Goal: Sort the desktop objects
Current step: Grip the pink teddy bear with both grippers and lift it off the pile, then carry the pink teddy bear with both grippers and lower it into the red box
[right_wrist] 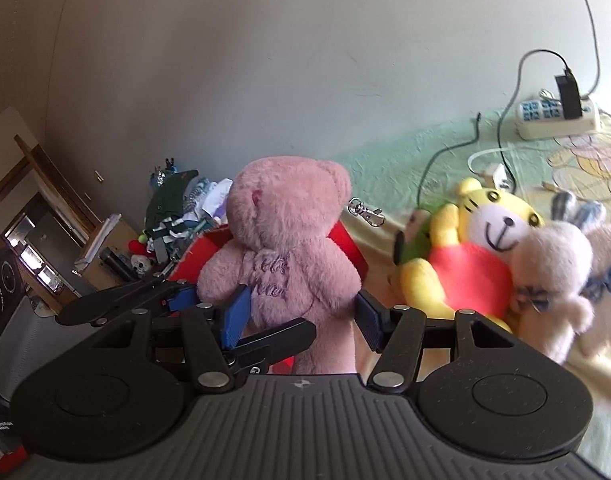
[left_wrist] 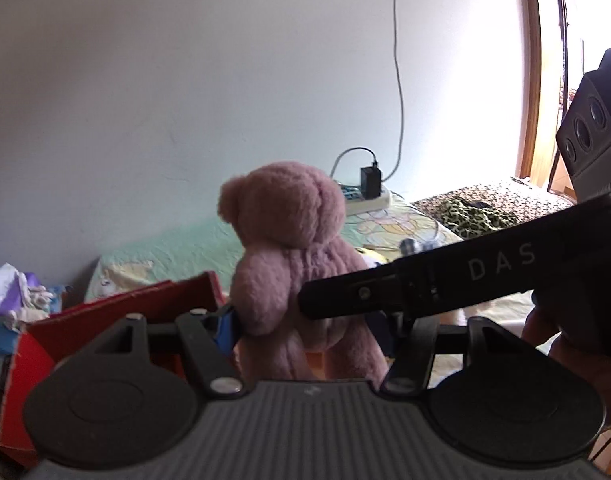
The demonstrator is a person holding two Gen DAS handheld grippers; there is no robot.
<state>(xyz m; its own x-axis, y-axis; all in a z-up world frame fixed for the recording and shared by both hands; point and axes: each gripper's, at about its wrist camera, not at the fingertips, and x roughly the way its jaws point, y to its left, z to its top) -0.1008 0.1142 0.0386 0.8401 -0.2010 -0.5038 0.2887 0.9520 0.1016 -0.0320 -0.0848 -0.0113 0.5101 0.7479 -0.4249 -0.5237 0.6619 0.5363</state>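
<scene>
Gripping the pink teddy bear [right_wrist: 281, 248] from both sides, the left claw [left_wrist: 305, 320] and the right claw [right_wrist: 301, 320] each pinch its body between blue pads, holding it upright in the air above the red box [left_wrist: 117, 312]. On the bed [right_wrist: 405, 152], near its wall edge, lie a yellow bear [right_wrist: 477, 256], a white bunny [right_wrist: 553, 276] and a power strip [right_wrist: 557, 120]

One pink teddy bear [right_wrist: 281, 256]; one yellow bear [right_wrist: 477, 256]; two pale rabbits [right_wrist: 553, 280]; one red box [left_wrist: 117, 312]; one power strip [right_wrist: 557, 118].
</scene>
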